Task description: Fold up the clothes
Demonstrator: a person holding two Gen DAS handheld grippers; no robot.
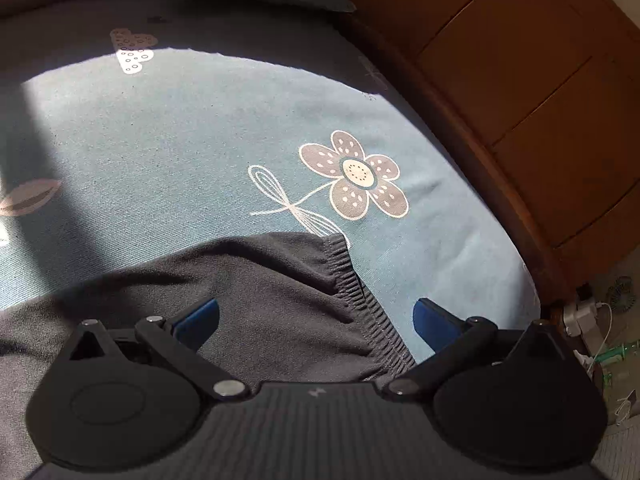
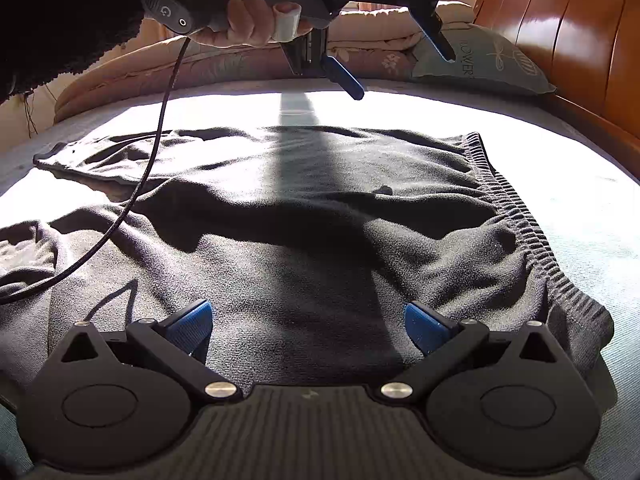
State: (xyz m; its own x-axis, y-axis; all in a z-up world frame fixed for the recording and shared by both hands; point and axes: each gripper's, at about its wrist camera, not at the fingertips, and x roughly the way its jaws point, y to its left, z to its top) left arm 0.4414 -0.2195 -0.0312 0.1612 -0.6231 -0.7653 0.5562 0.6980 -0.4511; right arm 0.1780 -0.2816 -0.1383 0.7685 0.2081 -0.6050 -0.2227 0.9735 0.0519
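Both jaws apart, your left hand-held gripper (image 1: pixel 316 316) and right hand-held gripper (image 2: pixel 308 320) hover over soft, floppy dark trousers (image 2: pixel 300 216): pinch the thick ribbed waistband (image 2: pixel 524 236).

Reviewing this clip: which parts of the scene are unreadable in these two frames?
- Garment: right wrist view, its near edge is hidden behind the right gripper; a shadow darkens its middle.
- Garment's left end: cut off by the frame edge.
- Pillow lettering: too small, partly covered by the left gripper.
- Floor clutter: left wrist view, too small and distorted.
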